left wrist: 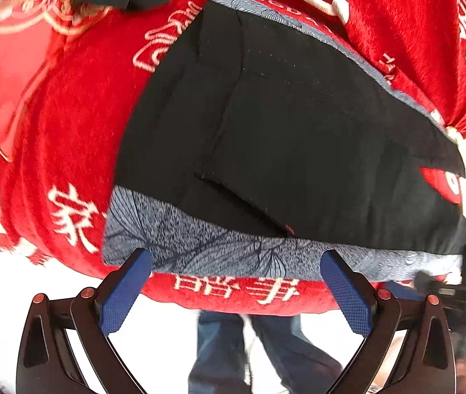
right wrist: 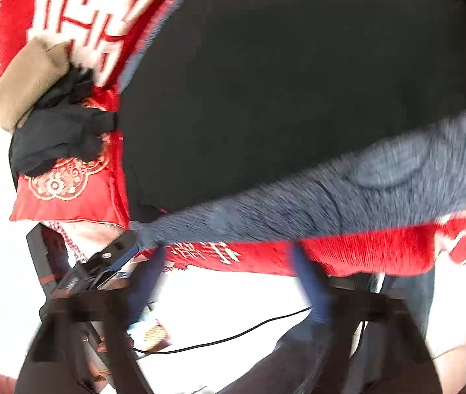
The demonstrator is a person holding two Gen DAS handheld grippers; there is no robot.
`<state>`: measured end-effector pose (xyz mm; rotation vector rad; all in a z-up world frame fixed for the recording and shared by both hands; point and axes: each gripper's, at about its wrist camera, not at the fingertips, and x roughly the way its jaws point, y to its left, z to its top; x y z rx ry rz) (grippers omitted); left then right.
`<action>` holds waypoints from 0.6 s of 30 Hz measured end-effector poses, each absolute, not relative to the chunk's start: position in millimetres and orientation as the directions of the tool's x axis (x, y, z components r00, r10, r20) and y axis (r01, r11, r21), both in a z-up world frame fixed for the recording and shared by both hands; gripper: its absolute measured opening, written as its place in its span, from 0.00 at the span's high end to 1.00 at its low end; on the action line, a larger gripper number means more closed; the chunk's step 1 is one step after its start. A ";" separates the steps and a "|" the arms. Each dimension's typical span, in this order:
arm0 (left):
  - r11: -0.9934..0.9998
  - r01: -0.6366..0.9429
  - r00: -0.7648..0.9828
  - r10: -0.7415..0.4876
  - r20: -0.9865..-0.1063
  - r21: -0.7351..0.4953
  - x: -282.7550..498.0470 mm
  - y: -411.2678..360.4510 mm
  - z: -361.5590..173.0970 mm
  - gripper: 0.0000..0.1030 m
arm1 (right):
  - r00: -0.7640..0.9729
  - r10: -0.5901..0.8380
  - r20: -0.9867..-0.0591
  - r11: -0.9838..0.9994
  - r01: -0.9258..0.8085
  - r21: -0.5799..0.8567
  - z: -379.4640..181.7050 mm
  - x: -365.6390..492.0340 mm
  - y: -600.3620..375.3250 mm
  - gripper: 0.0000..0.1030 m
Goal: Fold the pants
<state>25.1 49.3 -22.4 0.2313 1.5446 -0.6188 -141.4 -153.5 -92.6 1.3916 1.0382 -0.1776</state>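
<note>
Black pants [left wrist: 292,138] lie flat, grey waistband toward both wide-open tools [left wrist: 236,282] [right wrist: 229,282], legs extending away.

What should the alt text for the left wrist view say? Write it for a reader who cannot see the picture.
Black pants with a grey patterned waistband lie flat on a red blanket printed with white characters. The open left gripper hovers at the near waistband edge, its blue fingers apart and holding nothing. A person's jeans-clad legs show below.
</note>
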 end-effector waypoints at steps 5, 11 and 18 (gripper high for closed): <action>0.825 0.448 -0.175 -0.297 -0.939 -0.345 20.1 67.7 -33.8 0.06 | 0.657 0.429 -0.620 0.124 0.637 0.761 -122.3 -157.3 -155.2 0.39; 0.839 0.334 -0.214 -0.376 -0.902 -0.429 24.8 85.0 -50.1 0.06 | 0.802 0.354 -0.481 -0.107 0.545 0.831 -144.5 -173.8 -170.1 0.40; 0.821 0.208 -0.229 -0.487 -0.843 -0.531 32.1 77.4 -64.3 0.06 | 0.884 0.338 -0.322 -0.118 0.380 0.918 -104.7 -171.6 -182.2 0.84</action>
